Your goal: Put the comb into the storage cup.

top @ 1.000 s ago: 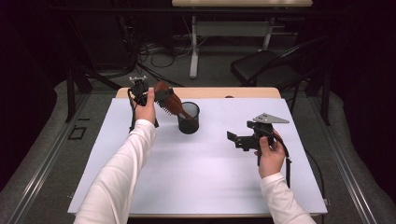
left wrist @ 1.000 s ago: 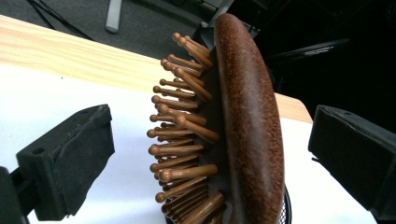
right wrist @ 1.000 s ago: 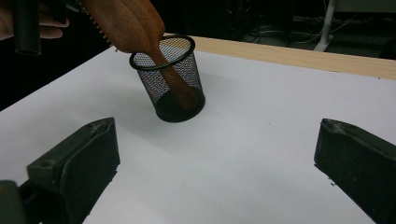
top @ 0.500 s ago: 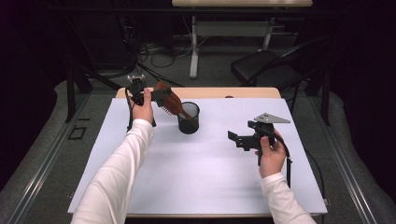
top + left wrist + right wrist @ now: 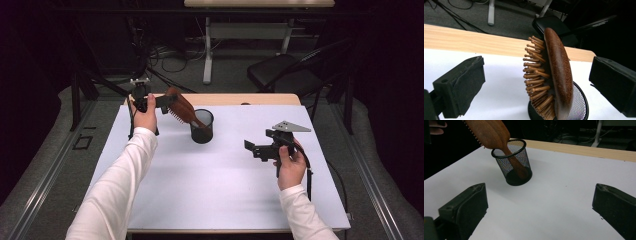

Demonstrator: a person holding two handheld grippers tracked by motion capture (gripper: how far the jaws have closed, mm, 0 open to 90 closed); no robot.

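While my left gripper (image 5: 167, 101) stands spread around the hairbrush (image 5: 556, 75), handle already in the cup (image 5: 512, 162), release done, withdrawal left; right gripper (image 5: 248, 146) spread, idle.

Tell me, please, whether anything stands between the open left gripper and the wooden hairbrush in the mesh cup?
Nothing visible does. The hairbrush stands between the open jaws of the left gripper, handle down in the mesh cup, with bare gaps either side.
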